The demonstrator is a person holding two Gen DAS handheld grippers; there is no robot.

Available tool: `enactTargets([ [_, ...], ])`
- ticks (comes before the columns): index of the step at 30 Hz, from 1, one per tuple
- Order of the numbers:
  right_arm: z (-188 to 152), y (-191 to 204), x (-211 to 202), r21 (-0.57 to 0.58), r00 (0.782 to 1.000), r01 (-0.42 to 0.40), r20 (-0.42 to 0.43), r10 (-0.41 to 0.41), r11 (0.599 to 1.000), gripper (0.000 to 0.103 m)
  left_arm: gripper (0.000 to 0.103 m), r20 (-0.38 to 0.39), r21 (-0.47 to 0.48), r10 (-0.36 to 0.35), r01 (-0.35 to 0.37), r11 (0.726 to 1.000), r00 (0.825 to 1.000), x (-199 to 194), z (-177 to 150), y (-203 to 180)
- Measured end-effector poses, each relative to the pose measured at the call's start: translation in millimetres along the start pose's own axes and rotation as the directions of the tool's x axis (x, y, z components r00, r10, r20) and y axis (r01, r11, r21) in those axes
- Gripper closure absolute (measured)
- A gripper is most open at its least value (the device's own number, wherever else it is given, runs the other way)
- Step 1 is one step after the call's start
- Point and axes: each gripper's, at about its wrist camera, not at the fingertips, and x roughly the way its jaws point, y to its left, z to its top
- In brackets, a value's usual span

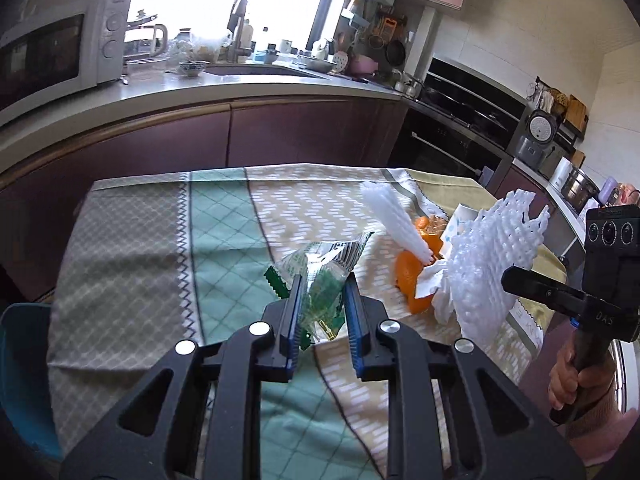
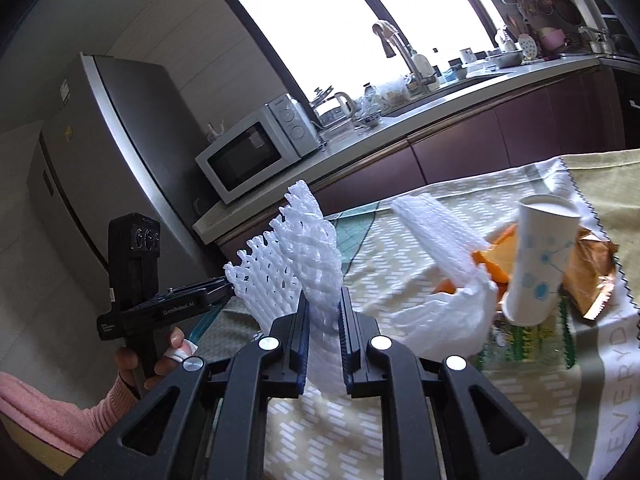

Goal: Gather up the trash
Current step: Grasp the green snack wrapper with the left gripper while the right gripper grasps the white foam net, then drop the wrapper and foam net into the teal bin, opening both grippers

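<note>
Left tongs (image 1: 320,280) clamped on the green snack wrapper (image 1: 324,276), lifted off the counter (image 1: 140,240). Right tongs (image 2: 323,294) pinched tight on white foam fruit net (image 2: 296,256). Remaining trash at 1 o'clock: orange peel (image 1: 412,280), paper cup (image 2: 540,256). Best to keep both grips firm and carry level to the bin.

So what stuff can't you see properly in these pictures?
- Trash bin: in neither view, so I cannot tell where the trash goes.
- Paper cup: its inside is out of sight in the right wrist view; in the left wrist view the white foam net hides most of it.
- Green wrapper: print blurred, unreadable, partly behind the left tongs.
- Orange pieces: partly under the foam and tissue; what they are is unclear.
</note>
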Motion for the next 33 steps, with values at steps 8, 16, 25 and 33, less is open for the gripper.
enactTargets([
  [8, 18.4, 70.9, 88.8, -0.101, 0.973, -0.196, -0.145, 0.18, 0.975, 0.091, 0.081, 0.067, -0.098, 0.265, -0.258, 0.961, 0.962, -88.3, -28.3, 84.9],
  [16, 28.2, 142.7, 191.0, -0.118, 0.915, -0.328, -0.286, 0.284, 0.937, 0.091, 0.078, 0.004, -0.223, 0.499, -0.486, 0.845, 0.867, -137.3, -61.6, 183.2],
  [25, 21.6, 184.7, 284.2, -0.106, 0.888, -0.307, -0.388, 0.245, 0.946, 0.091, 0.073, -0.108, -0.287, 0.546, -0.552, 0.783, 0.831, -133.7, -91.1, 260.6],
  [33, 4.7, 198.2, 334.2, -0.139, 0.885, -0.223, -0.445, 0.14, 0.965, 0.091, 0.069, -0.194, -0.307, 0.515, -0.551, 0.776, 0.835, -101.4, -103.6, 281.4],
])
